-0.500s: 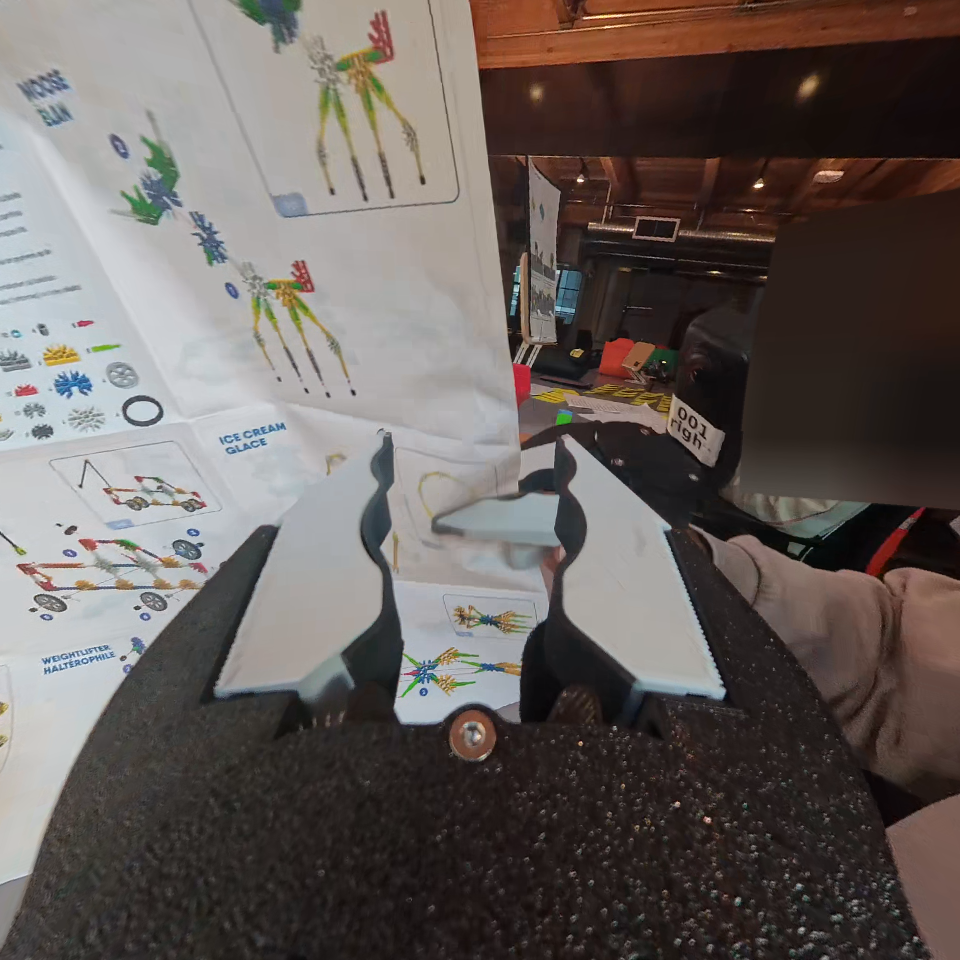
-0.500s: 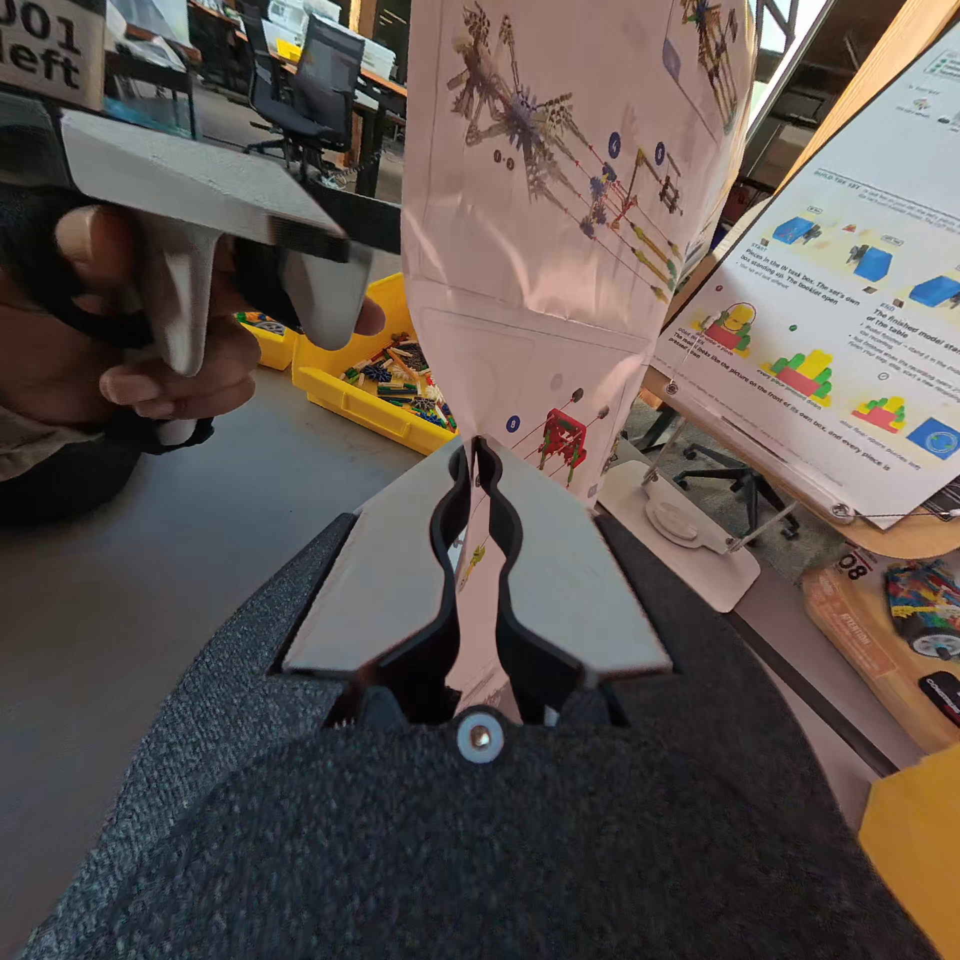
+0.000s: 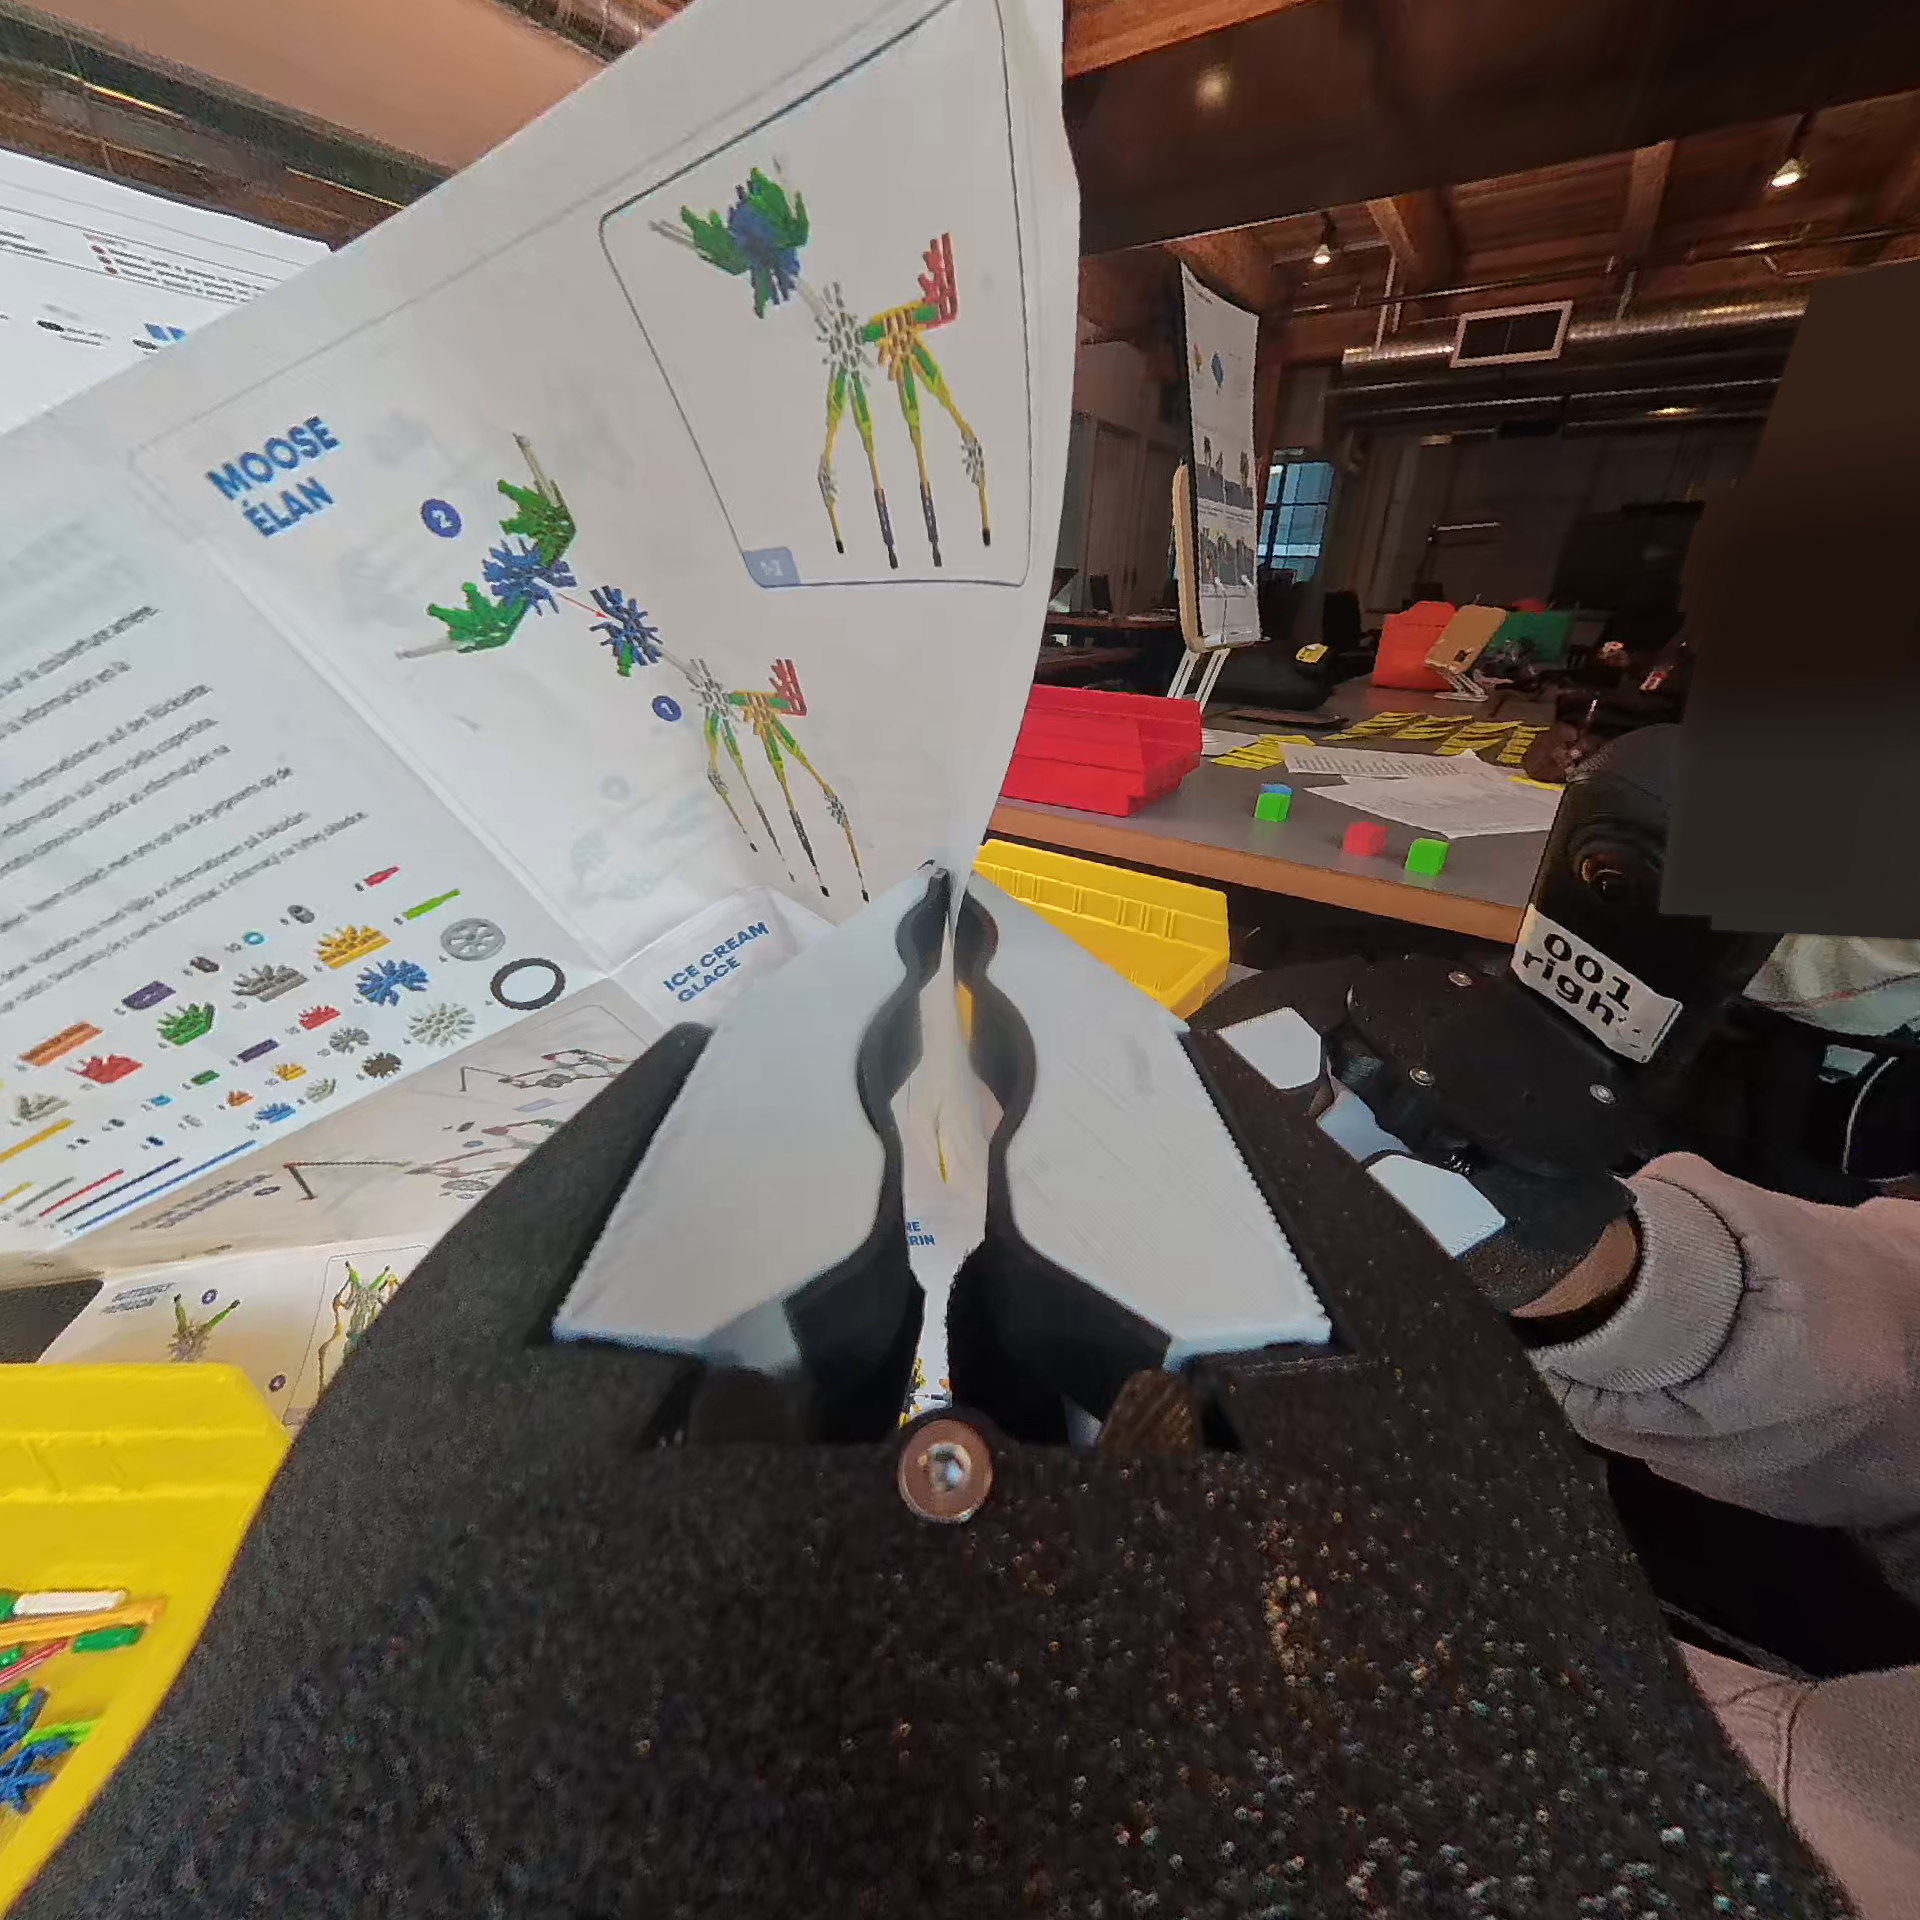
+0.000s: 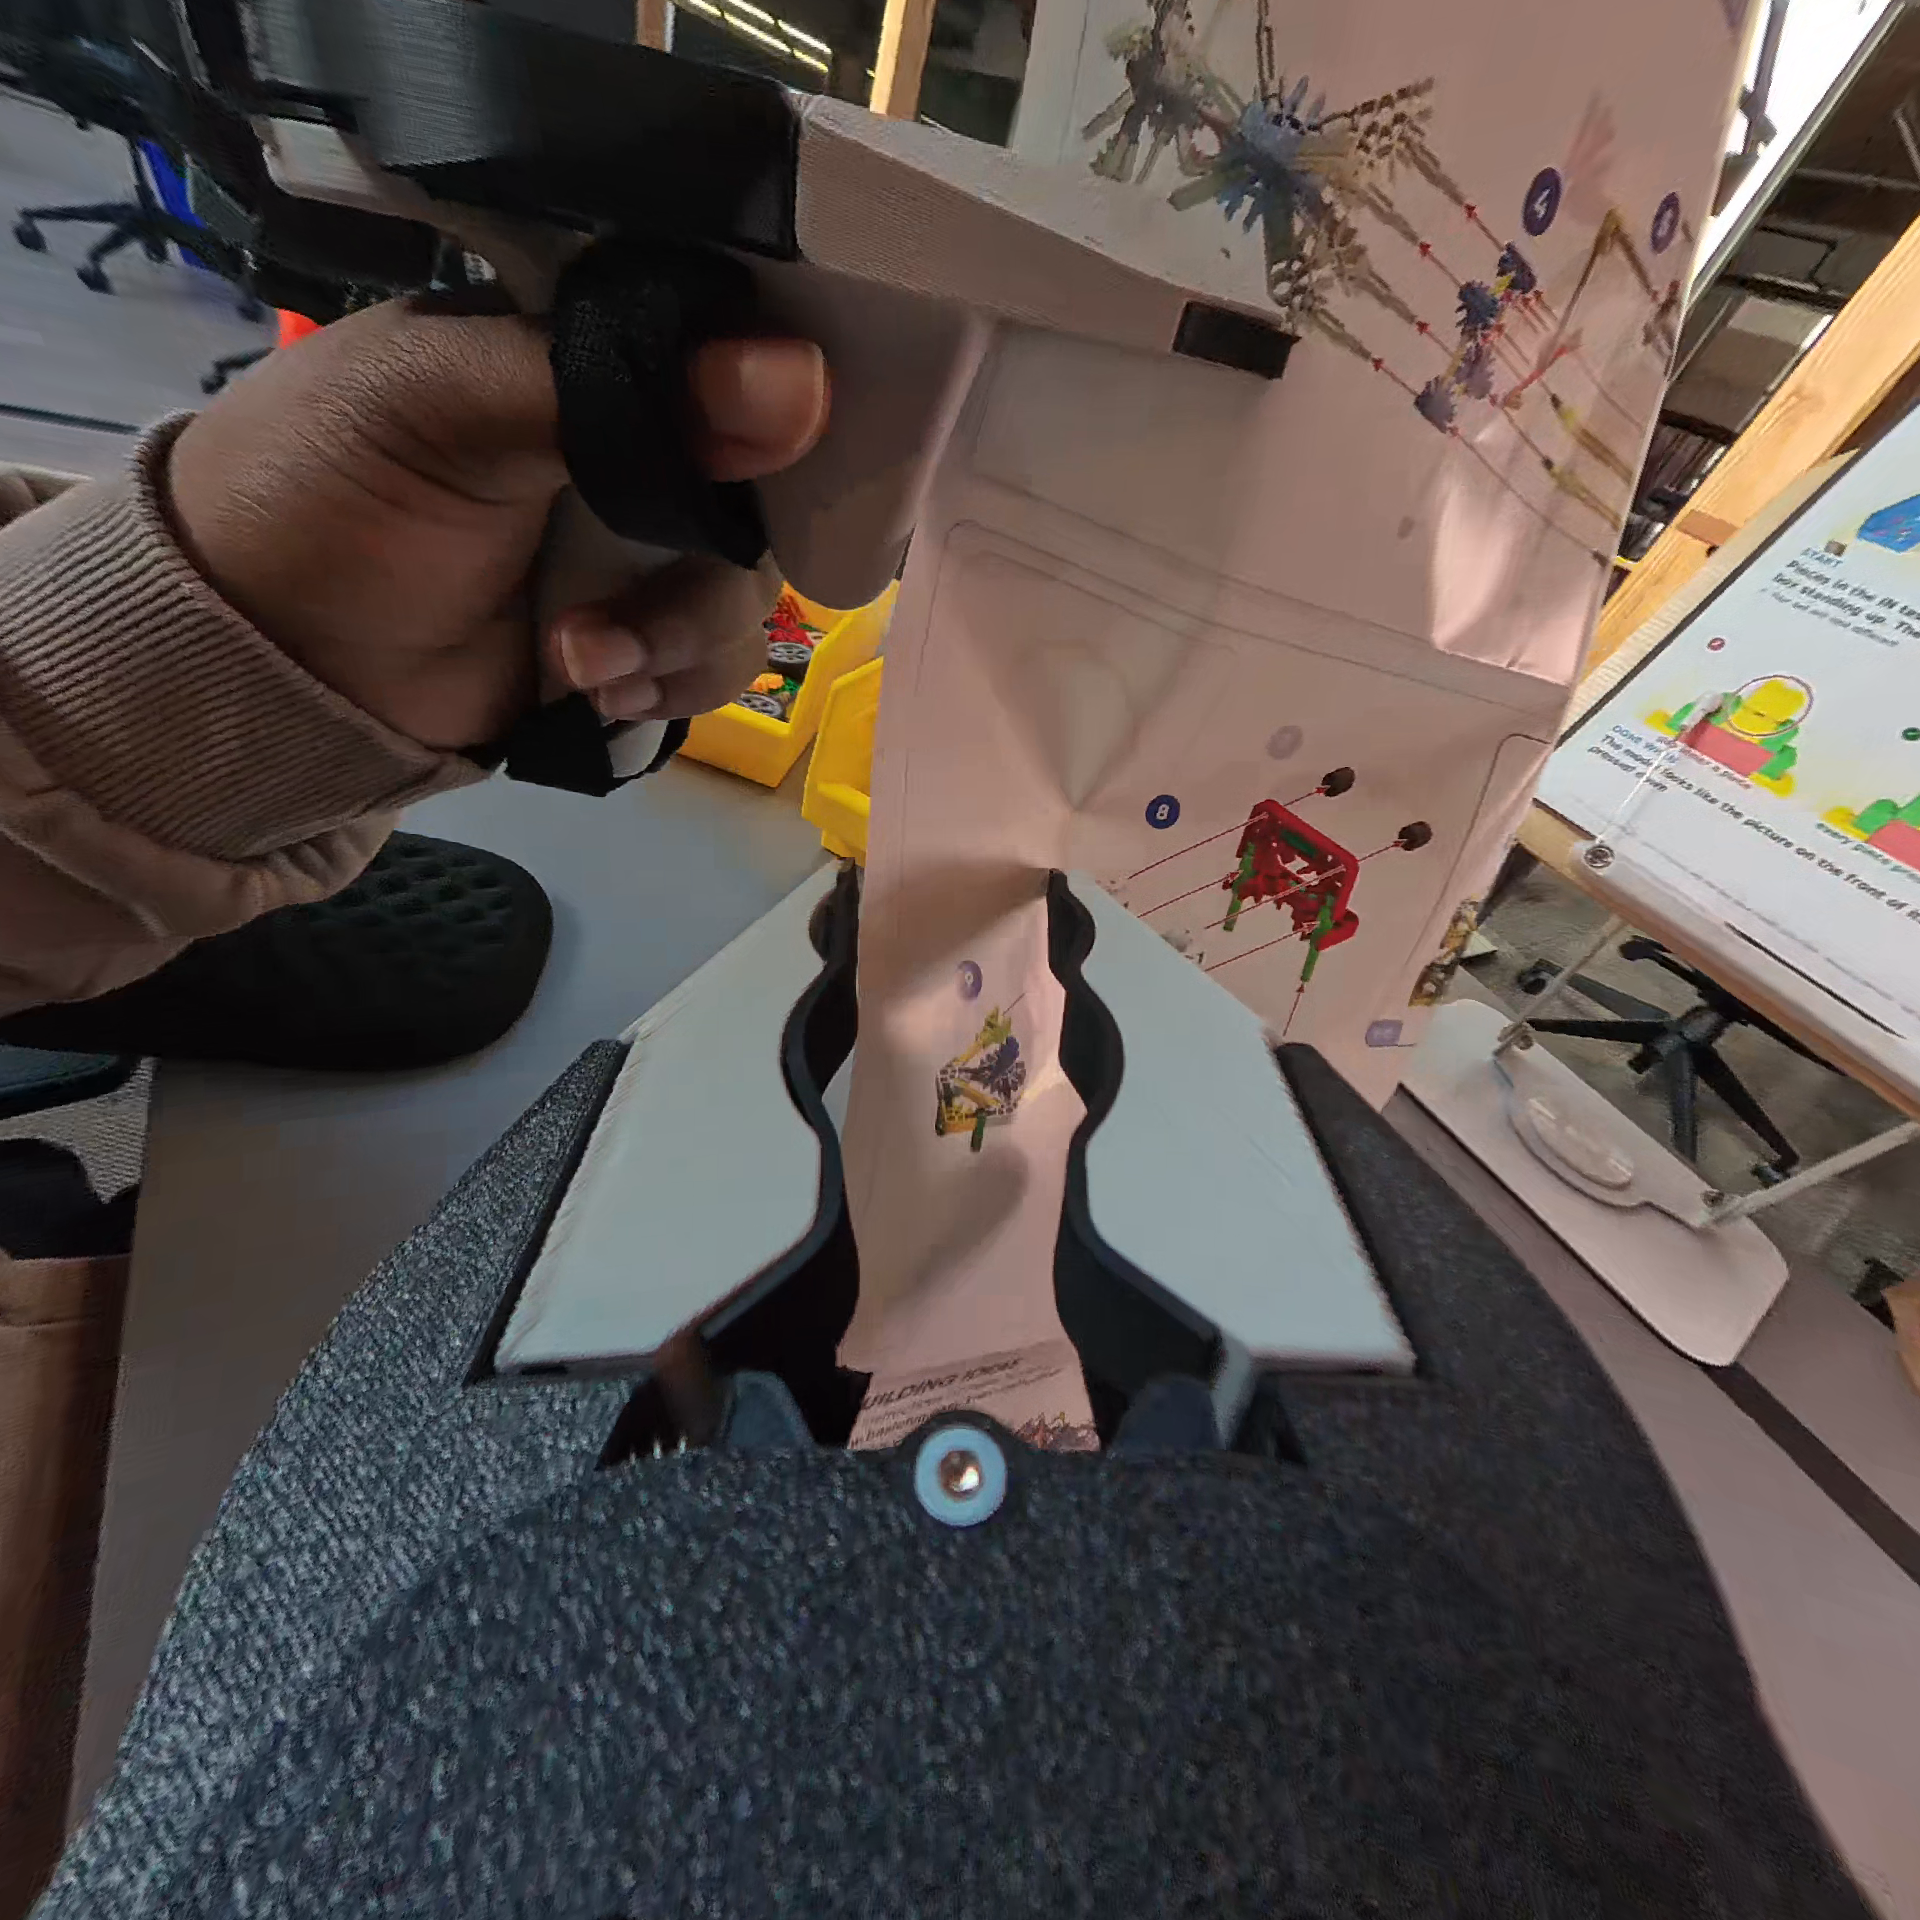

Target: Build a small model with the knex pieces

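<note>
Creased instruction sheet (image 3: 582,644), pinched by left tool (image 3: 948,894); right tool (image 4: 951,883) spread apart.

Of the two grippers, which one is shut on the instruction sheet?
The left gripper: its fingers are pressed together with the instruction sheet pinched between them. The right gripper is open, its fingers spread apart with the sheet passing loosely between.

Pressing the left gripper (image 3: 948,883) tight, fingertips meeting. Keeping the right gripper (image 4: 951,883) parted, fingers standing apart. Clenching the left hand (image 4: 416,520) around its handle, up and to the left of the right gripper, black strap (image 4: 634,405) crossing the fingers, ribbed sleeve (image 4: 135,665) covering the wrist. Curling the right hand (image 3: 1579,1268) around its handle, mostly hidden.
</note>
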Demonstrator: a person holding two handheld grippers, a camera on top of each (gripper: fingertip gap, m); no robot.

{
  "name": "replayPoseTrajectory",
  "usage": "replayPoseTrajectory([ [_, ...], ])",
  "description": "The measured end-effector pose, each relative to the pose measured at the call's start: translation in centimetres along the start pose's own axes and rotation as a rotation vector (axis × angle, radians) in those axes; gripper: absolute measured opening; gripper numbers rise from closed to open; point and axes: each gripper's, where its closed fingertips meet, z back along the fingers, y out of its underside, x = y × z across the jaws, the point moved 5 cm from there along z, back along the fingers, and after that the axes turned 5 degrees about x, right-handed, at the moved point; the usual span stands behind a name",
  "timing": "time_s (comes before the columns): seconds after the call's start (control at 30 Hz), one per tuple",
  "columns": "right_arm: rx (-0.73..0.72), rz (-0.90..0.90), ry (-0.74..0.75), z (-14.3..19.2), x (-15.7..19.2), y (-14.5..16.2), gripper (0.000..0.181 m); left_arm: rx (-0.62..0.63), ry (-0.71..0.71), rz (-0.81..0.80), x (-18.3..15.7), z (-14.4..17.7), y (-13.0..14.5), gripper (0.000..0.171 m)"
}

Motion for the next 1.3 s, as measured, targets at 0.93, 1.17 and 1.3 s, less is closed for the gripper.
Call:
replayPoseTrajectory([
  [0.93, -0.214, -0.274, -0.043, 11.1, -3.8, 5.8, 0.079, 0.297, 0.846, -0.436, -10.7, -7.1, -11.8, 0.000],
  [1.17, -0.343, -0.366, 0.075, 17.2, -8.1, 6.9, 0.098, 0.207, 0.848, -0.435, -9.2, -2.4, -17.4, 0.000],
  [1.3, -0.307, -0.542, 0.047, 18.3, -10.6, 9.7, 0.114, 0.172, 0.815, -0.471, -8.7, 0.6, -19.3, 0.000],
])
